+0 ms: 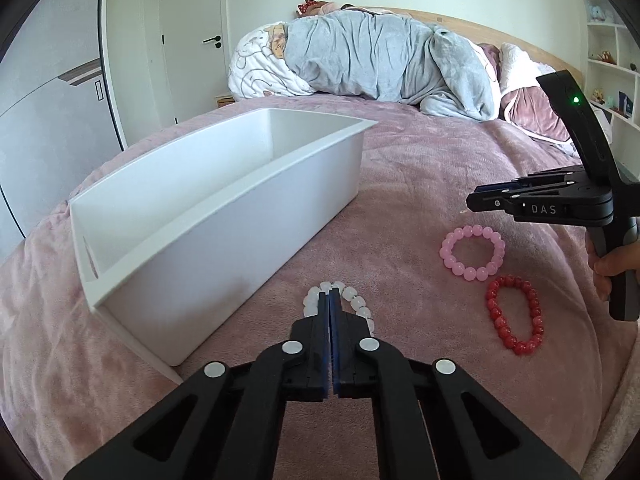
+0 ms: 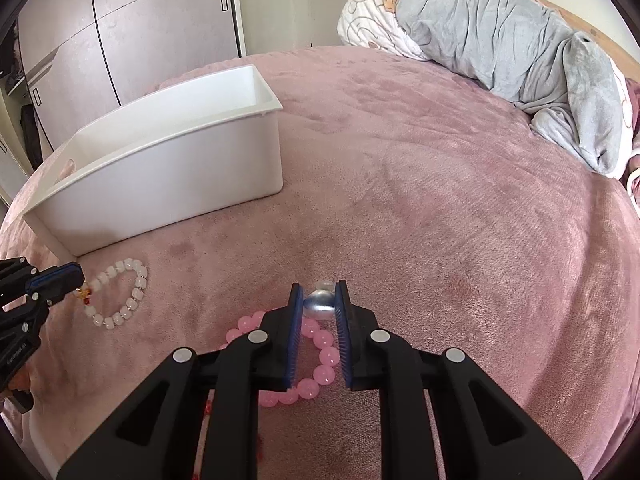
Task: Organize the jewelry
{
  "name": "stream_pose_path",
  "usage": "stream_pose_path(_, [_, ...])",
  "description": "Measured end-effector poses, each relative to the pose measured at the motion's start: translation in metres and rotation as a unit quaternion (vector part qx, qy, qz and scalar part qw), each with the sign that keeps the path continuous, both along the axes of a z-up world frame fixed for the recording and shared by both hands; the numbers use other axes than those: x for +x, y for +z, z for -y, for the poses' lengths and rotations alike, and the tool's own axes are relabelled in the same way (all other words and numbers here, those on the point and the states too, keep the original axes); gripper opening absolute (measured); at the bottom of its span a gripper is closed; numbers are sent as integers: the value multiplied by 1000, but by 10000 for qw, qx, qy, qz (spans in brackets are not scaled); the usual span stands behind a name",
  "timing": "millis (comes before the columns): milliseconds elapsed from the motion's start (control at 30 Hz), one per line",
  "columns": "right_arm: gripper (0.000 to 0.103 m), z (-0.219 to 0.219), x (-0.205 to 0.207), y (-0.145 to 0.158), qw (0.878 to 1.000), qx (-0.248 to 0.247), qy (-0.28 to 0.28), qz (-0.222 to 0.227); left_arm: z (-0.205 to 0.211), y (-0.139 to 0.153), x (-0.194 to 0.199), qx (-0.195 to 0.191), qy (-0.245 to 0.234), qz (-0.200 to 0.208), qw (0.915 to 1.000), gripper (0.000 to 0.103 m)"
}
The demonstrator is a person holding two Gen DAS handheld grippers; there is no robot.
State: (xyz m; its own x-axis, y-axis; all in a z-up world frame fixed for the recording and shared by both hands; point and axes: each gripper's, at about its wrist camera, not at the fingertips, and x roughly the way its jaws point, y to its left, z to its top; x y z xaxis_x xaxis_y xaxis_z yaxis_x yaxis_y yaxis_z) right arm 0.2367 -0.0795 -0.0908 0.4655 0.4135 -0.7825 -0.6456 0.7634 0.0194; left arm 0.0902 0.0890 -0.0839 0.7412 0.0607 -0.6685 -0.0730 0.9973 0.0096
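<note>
Bracelets, three, lie on the pink blanket (image 2: 440,200) beside our empty white bin (image 1: 224,216): white (image 2: 120,296), pink (image 1: 472,253), red (image 1: 514,314). Left gripper (image 1: 330,300) pinches the white one's near end for lifting; right gripper (image 2: 318,300) clamps a silver piece (image 2: 320,306) above the pink.

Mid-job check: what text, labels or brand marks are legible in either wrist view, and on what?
"DAS" – white letters on the black body of the right gripper, seen from the left wrist view.
Small white print on the side of the left gripper, at the right wrist view's left edge: too small and skewed to read.
White box, bracelets and bedding: no lettering visible.
</note>
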Motion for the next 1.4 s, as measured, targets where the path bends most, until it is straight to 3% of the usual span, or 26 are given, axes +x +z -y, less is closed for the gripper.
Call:
stream_pose_path(133, [17,-4,-11,12,9999,1,-8,106,-8,15,-13,-65,-44,210,9997,6])
stream_pose_path(300, [17,-12,-18,25,9999,18,17,154,-19,11,-22,-203,40,77,9998,8])
stream_pose_path(367, [17,-17,-22,28,9998,4,51,179,-23,2,-23,-296,93,-48,9995,25])
stream_pose_path(467, [17,-22,-27,30,9997,-15,105,205,-24,-10,-21,-419,132,-152,9989,40])
stream_pose_path(767, [17,-24,-29,27,9998,32,160,113,-12,-35,6,-334,99,-513,9981,68])
stream_pose_path(900, [17,-21,-27,25,9998,119,151,51,-11,-50,17,-438,76,-714,9965,68])
stream_pose_path(1000, [17,-18,-24,23,9997,197,151,0,-10,-53,18,-472,-11,-666,9967,42])
stream_pose_path(1033, [17,-17,-23,22,9996,217,152,-25,-11,-54,19,-479,-2,-674,9966,28])
stream_pose_path(1400, [17,-11,-13,15,9989,415,143,-160,-13,-33,7,-805,96,-298,9963,26])
